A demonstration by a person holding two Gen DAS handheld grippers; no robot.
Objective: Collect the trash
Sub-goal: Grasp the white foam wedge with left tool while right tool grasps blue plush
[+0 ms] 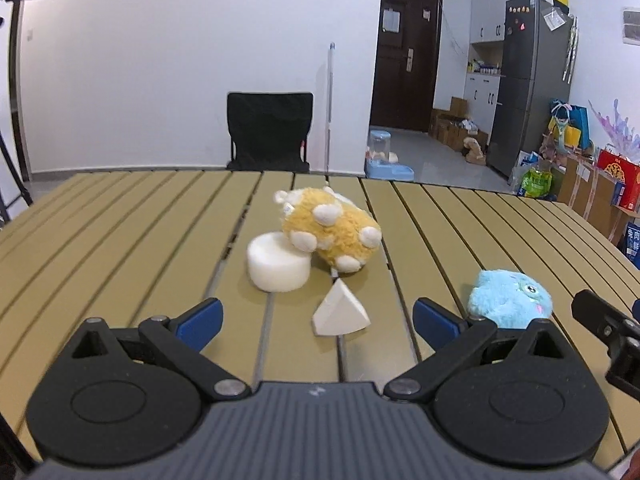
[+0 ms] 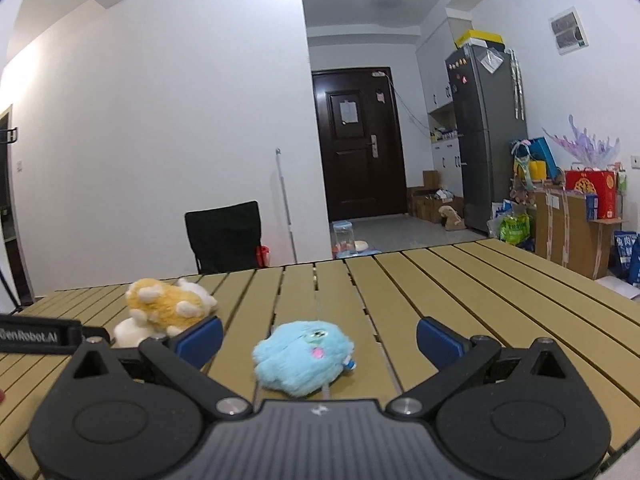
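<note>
Foam cylinder (image 2: 127, 331) mostly hidden behind left tool (image 2: 44, 336), yellow plush (image 2: 168, 304)

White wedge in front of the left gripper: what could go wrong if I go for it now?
The white wedge has sloped faces, so the open left gripper may squeeze it out sideways. The white cylinder touches the yellow plush, so a deep reach could knock both. The blue plush and the open right gripper crowd the right side.

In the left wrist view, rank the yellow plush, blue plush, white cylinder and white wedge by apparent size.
1. Yellow plush
2. Blue plush and white cylinder: look alike, and the plush lies nearer the camera, so unranked
3. White wedge
</note>
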